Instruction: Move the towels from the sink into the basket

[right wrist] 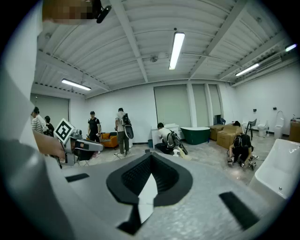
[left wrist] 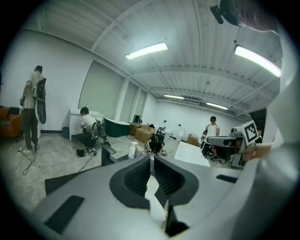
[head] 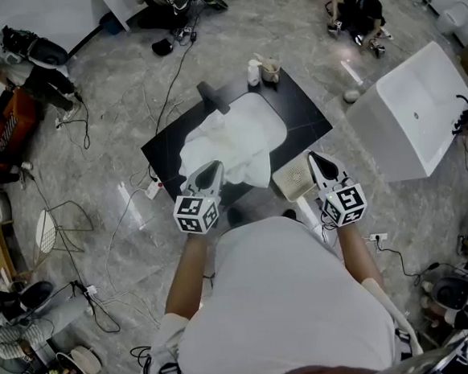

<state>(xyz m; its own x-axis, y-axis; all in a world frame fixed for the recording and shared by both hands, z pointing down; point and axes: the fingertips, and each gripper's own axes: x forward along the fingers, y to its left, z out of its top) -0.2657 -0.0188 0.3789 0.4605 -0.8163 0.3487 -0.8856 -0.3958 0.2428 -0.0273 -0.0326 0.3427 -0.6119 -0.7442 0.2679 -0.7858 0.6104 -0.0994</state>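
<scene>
Grey plastic with black ribbed pads: both pairs of tongs are closed. In each gripper view the pads meet at the tip with nothing caught between them. The left tongs (head: 214, 167) hang over the near edge of the towels (head: 234, 138), and I cannot tell whether they touch the cloth. The right tongs (head: 313, 156) hover just beside the basket (head: 291, 176), a beige perforated tub at the near right corner of the counter (head: 305, 112). Whether the basket stands on the counter or just off its edge is unclear.

The towels are still in the sink (head: 266, 107), a white crumpled heap that fills it and spills over the near rim onto the black counter top. None has reached the basket yet.

They look soft, light and limp, so they should sag and trail when lifted, and one may drag a neighbour along with it. They are neither fragile nor slippery. A raised fold near the edge of the heap looks the best place to pinch, with the tongs opened first and driven well into the cloth.

In the head view the heap's long axis runs diagonally with the sink, from near left to far right. Being bunched, it points no particular way.

The faucet (head: 213, 97) stands at the far left rim.
</scene>
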